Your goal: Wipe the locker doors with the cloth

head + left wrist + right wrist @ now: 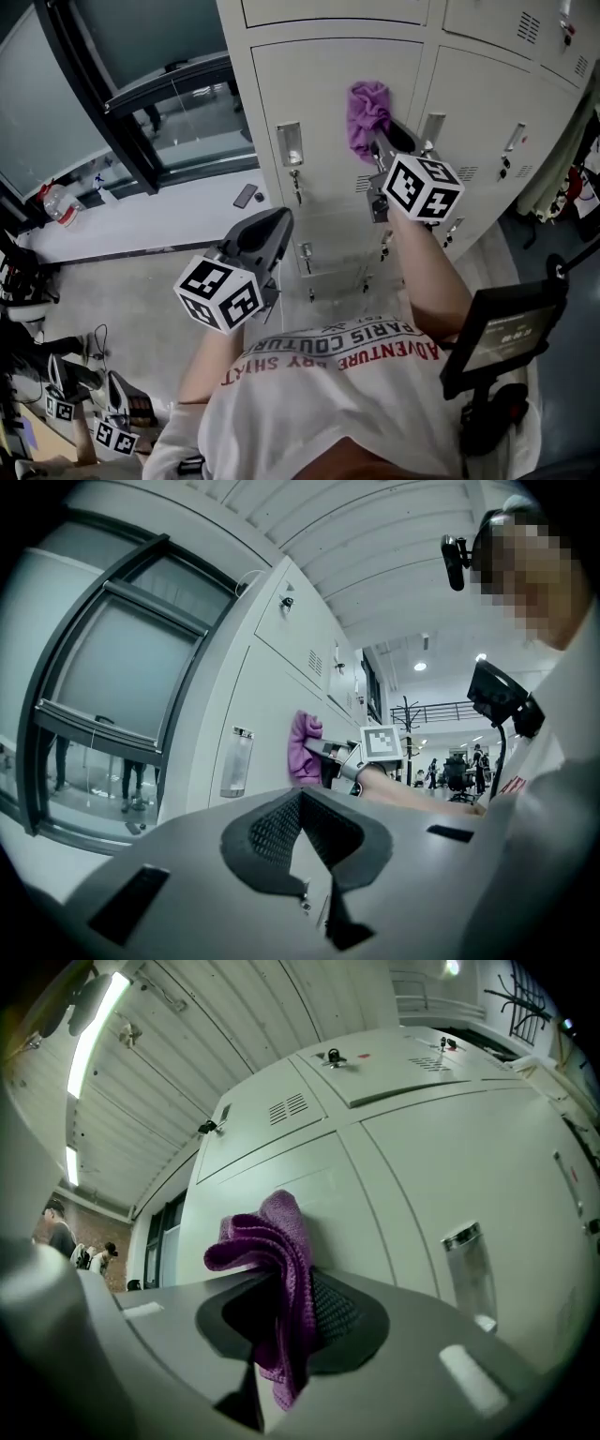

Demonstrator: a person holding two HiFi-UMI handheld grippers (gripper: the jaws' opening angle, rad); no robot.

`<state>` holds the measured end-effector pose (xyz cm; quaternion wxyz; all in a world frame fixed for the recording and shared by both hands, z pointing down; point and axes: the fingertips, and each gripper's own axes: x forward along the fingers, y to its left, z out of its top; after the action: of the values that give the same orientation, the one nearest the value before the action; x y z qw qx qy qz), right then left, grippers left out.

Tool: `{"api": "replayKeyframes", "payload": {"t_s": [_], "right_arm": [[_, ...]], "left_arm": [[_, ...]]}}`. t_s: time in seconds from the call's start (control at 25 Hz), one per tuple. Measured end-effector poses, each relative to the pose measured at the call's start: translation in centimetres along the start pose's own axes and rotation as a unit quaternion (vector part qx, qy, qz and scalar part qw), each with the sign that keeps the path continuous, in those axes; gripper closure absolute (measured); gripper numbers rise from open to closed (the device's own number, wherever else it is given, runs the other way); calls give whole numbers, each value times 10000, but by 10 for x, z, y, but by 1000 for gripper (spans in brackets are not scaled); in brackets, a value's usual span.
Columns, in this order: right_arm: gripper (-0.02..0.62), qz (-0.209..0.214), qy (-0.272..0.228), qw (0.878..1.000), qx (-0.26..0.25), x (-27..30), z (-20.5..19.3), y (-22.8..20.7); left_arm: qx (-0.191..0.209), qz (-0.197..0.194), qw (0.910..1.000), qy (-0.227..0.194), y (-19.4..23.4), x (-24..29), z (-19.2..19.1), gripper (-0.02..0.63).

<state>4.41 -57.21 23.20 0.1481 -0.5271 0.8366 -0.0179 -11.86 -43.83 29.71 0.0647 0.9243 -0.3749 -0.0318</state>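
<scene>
A purple cloth point(367, 114) is pressed against the upper part of a pale grey locker door point(323, 80). My right gripper point(380, 142) is shut on it, arm stretched forward. In the right gripper view the cloth point(281, 1269) bunches up between the jaws of that gripper point(284, 1283) and touches the door point(375, 1204). My left gripper point(278, 218) hangs lower and to the left, away from the lockers, with nothing in it. In the left gripper view its jaws point(302, 808) meet, and the cloth point(305, 747) shows beyond them on the door point(267, 705).
Metal handles with keys point(292, 150) stick out from the locker doors. A dark-framed glass window point(141, 103) and a white ledge with a phone point(246, 195) and a bottle point(58, 202) lie to the left. A black stand with a screen point(506, 328) is at my right.
</scene>
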Motion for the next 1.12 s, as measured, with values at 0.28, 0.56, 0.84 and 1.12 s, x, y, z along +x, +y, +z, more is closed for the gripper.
{"api": "replayKeyframes", "payload": {"t_s": [0.28,0.56,0.84,1.12], "right_arm": [[526,-660,-248,9973,196,-26,13,-63],[526,-919,-337,9951,151,-39,14,-84],[526,-717,-570,9952,-354,-51,19,-50],[526,547,-581,9966,-209,-46,7,33]], "left_arm": [[-35,-53,9999,119,-1,4,-11,606],[-29,-95,9997,202,-4,6,-18,606],[-29,-97,9996,261,-5,3,-21,606],[2,-13,9994,340,-6,5,-25,606]]}}
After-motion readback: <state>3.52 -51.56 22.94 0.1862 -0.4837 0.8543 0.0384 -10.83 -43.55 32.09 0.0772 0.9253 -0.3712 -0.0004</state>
